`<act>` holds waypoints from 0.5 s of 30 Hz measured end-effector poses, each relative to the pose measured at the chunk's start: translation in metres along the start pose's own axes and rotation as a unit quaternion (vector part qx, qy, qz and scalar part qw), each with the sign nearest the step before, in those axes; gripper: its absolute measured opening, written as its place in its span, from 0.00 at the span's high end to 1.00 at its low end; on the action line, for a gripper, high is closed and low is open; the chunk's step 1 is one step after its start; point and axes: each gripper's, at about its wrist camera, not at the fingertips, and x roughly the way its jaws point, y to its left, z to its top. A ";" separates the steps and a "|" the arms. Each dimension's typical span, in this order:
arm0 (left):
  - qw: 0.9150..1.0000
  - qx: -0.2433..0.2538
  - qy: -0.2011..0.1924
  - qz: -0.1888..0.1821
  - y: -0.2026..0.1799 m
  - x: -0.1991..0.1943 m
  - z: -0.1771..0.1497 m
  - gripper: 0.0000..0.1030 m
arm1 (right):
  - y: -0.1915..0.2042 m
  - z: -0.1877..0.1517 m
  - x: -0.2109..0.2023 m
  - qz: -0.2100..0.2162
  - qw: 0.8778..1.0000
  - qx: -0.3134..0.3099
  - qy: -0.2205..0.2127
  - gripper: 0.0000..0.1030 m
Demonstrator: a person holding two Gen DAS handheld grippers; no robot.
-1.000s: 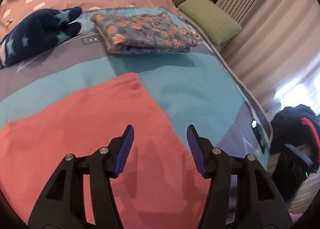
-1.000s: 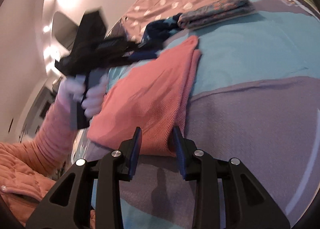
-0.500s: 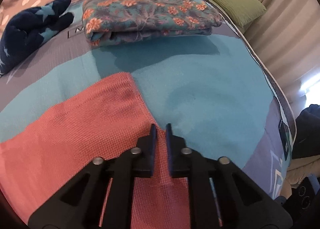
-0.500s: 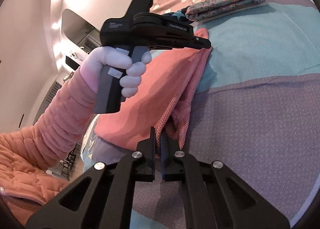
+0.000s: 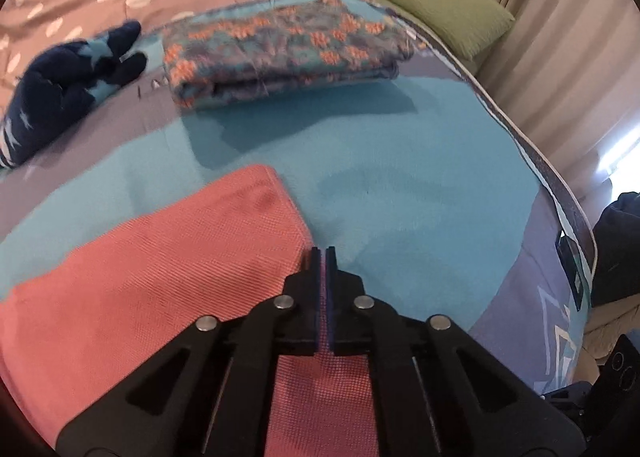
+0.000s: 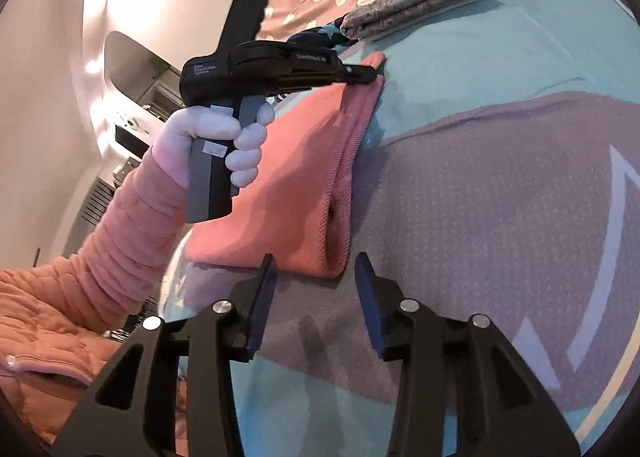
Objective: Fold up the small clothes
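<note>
Both tools at the coral cloth

My left tool (image 5: 324,257), jaws opening, pinches the coral cloth's (image 5: 160,265) far right edge; my right tool (image 6: 316,277) is opening, empty, just short of its near corner on the bed (image 6: 500,197).

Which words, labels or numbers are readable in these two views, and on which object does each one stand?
"Data Collection System": white print on the rear of the left tool, small, read with some doubt; its jaws are opening with the pink cloth between them.
Brand word on that tool's side: too blurred to read.
Marks on the blanket beside the floral cloth: too blurred to read.
</note>
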 end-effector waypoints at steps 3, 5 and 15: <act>1.000 0.011 -0.008 0.007 -0.001 -0.006 -0.001 0.87 | -0.011 0.009 0.011 -0.013 1.000 0.021 0.012 0.59; 1.000 0.017 0.002 0.004 -0.001 -0.002 -0.003 0.87 | -0.014 0.016 0.027 -0.003 0.999 0.035 0.026 0.59; 0.997 -0.035 0.022 -0.064 0.027 0.035 -0.003 0.87 | -0.024 0.019 0.051 -0.003 0.994 0.090 0.057 0.97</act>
